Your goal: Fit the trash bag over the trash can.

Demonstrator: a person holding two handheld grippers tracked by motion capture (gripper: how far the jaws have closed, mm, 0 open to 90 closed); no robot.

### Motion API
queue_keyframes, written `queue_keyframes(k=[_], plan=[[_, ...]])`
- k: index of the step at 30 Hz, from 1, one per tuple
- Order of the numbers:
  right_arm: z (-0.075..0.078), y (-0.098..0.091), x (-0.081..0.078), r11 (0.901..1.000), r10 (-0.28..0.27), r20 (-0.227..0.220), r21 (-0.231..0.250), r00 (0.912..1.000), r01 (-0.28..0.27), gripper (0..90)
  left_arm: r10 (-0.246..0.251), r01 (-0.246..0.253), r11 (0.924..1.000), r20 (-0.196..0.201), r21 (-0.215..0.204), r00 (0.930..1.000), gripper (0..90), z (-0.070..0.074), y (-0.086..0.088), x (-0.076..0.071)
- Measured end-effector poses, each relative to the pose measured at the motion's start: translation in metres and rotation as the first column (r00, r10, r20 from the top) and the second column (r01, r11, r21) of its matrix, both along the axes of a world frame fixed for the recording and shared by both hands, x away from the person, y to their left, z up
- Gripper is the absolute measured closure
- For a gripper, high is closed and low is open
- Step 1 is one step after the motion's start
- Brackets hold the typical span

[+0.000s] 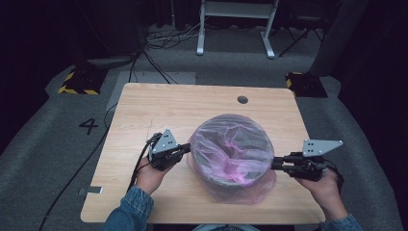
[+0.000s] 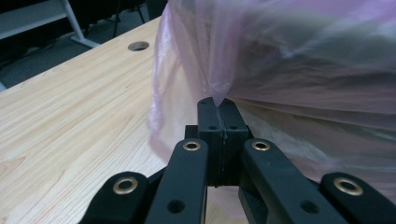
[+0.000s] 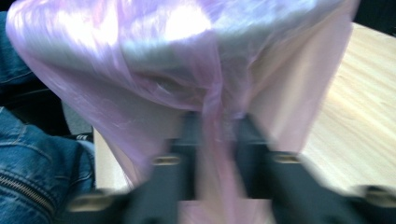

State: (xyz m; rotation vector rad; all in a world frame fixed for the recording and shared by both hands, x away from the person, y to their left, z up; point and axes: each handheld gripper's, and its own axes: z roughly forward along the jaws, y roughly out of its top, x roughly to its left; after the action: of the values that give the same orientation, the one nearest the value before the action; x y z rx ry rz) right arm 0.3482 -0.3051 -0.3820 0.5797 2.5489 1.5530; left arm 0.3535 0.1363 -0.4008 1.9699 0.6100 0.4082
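A person's left gripper and right gripper each pinch the thin pink plastic bag from opposite sides, stretching it over a round grey bin standing mid-table, toward the near edge, apparently to line it.

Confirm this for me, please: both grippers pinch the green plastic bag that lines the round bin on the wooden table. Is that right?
Not quite: the plastic bag is pink, not green, as the high view shows. The rest holds: the left gripper and the right gripper each pinch the bag's film, and it lines the round bin on the wooden table.
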Motion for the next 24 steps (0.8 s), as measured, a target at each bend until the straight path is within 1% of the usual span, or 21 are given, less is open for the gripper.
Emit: queue_keyframes(k=[1, 2, 4, 5, 6, 8, 9, 11, 13, 15, 18, 20, 21, 22, 24], plan=[[0.002, -0.002, 0.004, 0.9993, -0.037, -0.013, -0.002, 0.9992, 0.037, 89.4, 0.001, -0.001, 1.0000, -0.003, 0.002, 1.0000, 89.9, 0.000, 0.000, 0.001], [0.002, -0.005, 0.009, 0.9972, -0.075, -0.033, -0.003, 0.9966, 0.075, 89.7, 0.001, -0.001, 1.0000, -0.006, 0.004, 1.0000, 89.9, -0.001, 0.000, 0.001], [0.000, -0.010, 0.021, 0.9921, -0.120, -0.088, 0.025, 0.9889, 0.123, 89.8, -0.001, 0.001, 0.9997, -0.021, 0.022, 0.9998, 89.9, -0.003, -0.001, 0.004], [-0.003, -0.010, 0.027, 0.9893, -0.141, -0.114, 0.019, 0.9834, 0.145, 89.8, -0.003, 0.005, 0.9995, -0.035, 0.030, 0.9994, 89.9, -0.005, -0.003, 0.005], [-0.007, -0.008, 0.033, 0.9875, -0.157, -0.134, -0.004, 0.9785, 0.158, 90.0, -0.004, 0.006, 0.9992, -0.046, 0.039, 0.9989, 89.9, -0.007, -0.004, 0.006], [-0.017, 0.000, 0.041, 0.9866, -0.161, -0.156, -0.051, 0.9746, 0.155, 90.0, -0.007, 0.010, 0.9985, -0.060, 0.054, 0.9982, 89.9, -0.011, -0.006, 0.008], [-0.021, 0.004, 0.044, 0.9845, -0.169, -0.171, -0.074, 0.9706, 0.159, 90.0, -0.010, 0.014, 0.9982, -0.062, 0.059, 0.9980, 89.9, -0.012, -0.006, 0.008], [-0.027, 0.011, 0.050, 0.9811, -0.179, -0.170, -0.104, 0.9690, 0.163, 90.0, -0.015, 0.019, 0.9979, -0.065, 0.062, 0.9978, 89.9, -0.013, -0.007, 0.009], [-0.032, 0.016, 0.056, 0.9737, -0.202, -0.166, -0.140, 0.9651, 0.180, 90.0, -0.018, 0.023, 0.9975, -0.068, 0.067, 0.9975, 89.9, -0.014, -0.009, 0.009], [-0.039, 0.018, 0.063, 0.9688, -0.219, -0.189, -0.159, 0.9573, 0.190, 90.0, -0.016, 0.021, 0.9972, -0.063, 0.071, 0.9979, 89.9, -0.015, -0.009, 0.009], [-0.049, 0.019, 0.070, 0.9713, -0.215, -0.228, -0.152, 0.9496, 0.183, 90.0, 0.003, 0.002, 0.9977, -0.074, 0.067, 0.9972, 90.0, -0.017, -0.005, 0.011], [-0.049, 0.020, 0.071, 0.9697, -0.220, -0.221, -0.156, 0.9501, 0.188, 90.0, 0.034, -0.025, 0.9954, -0.096, 0.093, 0.9948, 90.0, -0.021, -0.003, 0.016], [-0.047, 0.021, 0.070, 0.9695, -0.220, -0.207, -0.155, 0.9533, 0.190, 90.0, 0.047, -0.035, 0.9931, -0.109, 0.112, 0.9929, 90.0, -0.024, -0.003, 0.019], [-0.044, 0.022, 0.069, 0.9734, -0.207, -0.185, -0.137, 0.9607, 0.183, 90.0, 0.059, -0.043, 0.9904, -0.122, 0.131, 0.9908, 90.0, -0.028, -0.003, 0.021], [-0.038, 0.024, 0.067, 0.9749, -0.202, -0.163, -0.129, 0.9657, 0.182, 90.0, 0.073, -0.049, 0.9860, -0.150, 0.159, 0.9860, 90.0, -0.037, -0.004, 0.025]])
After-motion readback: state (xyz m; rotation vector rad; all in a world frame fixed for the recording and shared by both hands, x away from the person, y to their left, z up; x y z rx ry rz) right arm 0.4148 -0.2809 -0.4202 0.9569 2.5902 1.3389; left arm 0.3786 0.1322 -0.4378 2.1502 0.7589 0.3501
